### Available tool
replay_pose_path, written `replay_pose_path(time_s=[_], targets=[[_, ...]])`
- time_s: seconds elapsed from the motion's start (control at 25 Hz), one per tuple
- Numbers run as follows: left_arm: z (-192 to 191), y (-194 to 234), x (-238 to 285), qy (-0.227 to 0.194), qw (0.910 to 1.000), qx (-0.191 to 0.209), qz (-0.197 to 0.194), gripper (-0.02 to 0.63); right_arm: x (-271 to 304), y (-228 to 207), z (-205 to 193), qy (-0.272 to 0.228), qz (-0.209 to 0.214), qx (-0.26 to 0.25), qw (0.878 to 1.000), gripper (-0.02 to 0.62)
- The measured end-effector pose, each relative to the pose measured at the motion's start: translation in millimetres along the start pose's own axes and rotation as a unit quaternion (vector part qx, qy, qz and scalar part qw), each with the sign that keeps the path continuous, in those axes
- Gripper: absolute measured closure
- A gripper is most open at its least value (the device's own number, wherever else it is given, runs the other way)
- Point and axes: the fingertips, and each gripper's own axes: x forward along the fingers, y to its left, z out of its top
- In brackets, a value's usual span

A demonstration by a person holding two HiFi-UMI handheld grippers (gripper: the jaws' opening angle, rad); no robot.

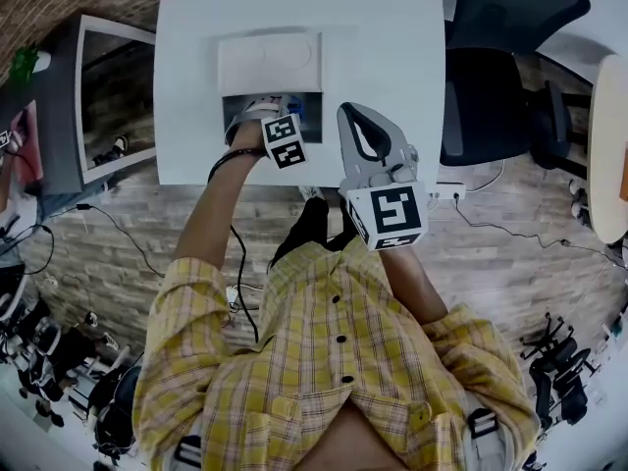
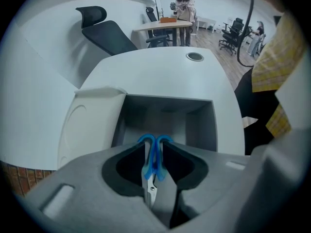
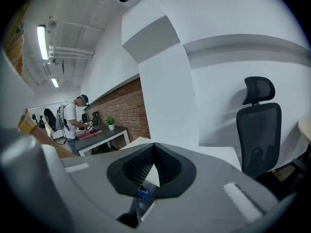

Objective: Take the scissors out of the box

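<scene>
A white box [image 1: 310,118] stands open on the white table [image 1: 392,37], its lid [image 1: 270,64] folded back. My left gripper [image 1: 263,111] points steeply down into the box. In the left gripper view blue-handled scissors [image 2: 153,165] show in the narrow gap of the left gripper [image 2: 154,148], handle loops by the tips and blades towards the camera. The pads do not visibly press on them. My right gripper [image 1: 349,114] hovers over the table's near edge, right of the box. In its own view the right gripper [image 3: 154,147] has its tips together and holds nothing.
A black office chair [image 1: 486,96] stands right of the table, also in the right gripper view [image 3: 258,125]. A dark desk [image 1: 98,96] sits to the left. Cables [image 1: 128,234] run over the wooden floor. People stand far back in the room [image 2: 184,4].
</scene>
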Motion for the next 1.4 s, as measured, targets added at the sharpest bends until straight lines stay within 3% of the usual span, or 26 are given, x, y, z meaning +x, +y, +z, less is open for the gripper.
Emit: replay_pose_path(time_s=[0.6, 0.76, 1.0, 1.2, 1.4], targets=[[-2.1, -3.5, 14.9, 0.001, 0.9978, -0.020, -0.062, 0.528, 11.9, -11.4, -4.8, 0.013, -0.003, 0.007, 1.000, 0.592], [-4.7, -3.5, 13.5, 0.001, 0.9986, -0.033, -0.040, 0.529, 9.8, -10.3, -5.1, 0.014, -0.004, 0.000, 1.000, 0.592], [-10.6, -1.1, -3.4, -0.023, 0.9957, -0.089, -0.002, 0.529, 2.5, -7.7, -2.2, 0.010, -0.002, -0.005, 1.000, 0.592], [-13.4, -5.2, -14.6, -0.034, 0.9952, -0.091, 0.012, 0.529, -0.5, -0.6, 1.4, 0.007, 0.003, -0.015, 1.000, 0.592], [-15.0, -1.3, -27.1, -0.050, 0.9903, -0.118, 0.053, 0.530, -7.5, 0.7, 4.7, 0.004, 0.000, -0.029, 1.000, 0.592]])
